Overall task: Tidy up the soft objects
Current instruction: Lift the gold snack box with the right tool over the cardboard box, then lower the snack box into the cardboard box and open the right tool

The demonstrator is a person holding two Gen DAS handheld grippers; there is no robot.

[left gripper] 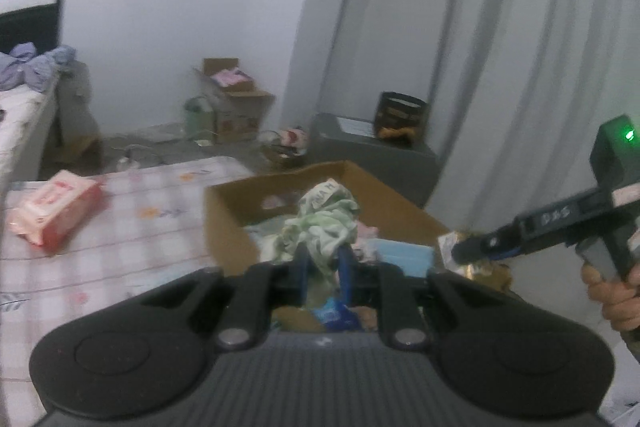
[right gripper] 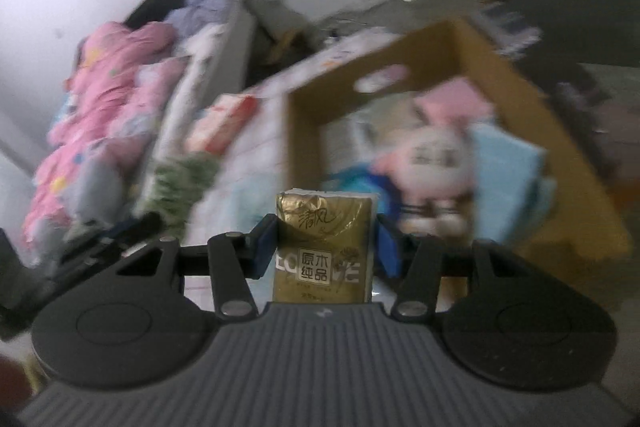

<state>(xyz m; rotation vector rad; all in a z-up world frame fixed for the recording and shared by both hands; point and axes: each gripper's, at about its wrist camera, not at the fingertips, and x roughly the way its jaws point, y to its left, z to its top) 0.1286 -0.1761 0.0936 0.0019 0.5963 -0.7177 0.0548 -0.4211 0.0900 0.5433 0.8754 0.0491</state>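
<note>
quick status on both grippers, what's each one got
left gripper: shut on the pale green cloth, over the cardboard box
right gripper: shut on the gold tissue pack

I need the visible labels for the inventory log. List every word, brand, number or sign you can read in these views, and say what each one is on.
"清风" in script, top of the gold foil tissue pack gripped by the right tool.
"原木纯品" in the boxed panel lower on that same pack; the finer print beneath is too blurred.
"D A 5"-like handwriting on the right tool's dark body: uncertain.
Letters on the pale green crumpled cloth: partial, unreadable.
Print on the pink rectangular soft pack: too blurred.
</note>
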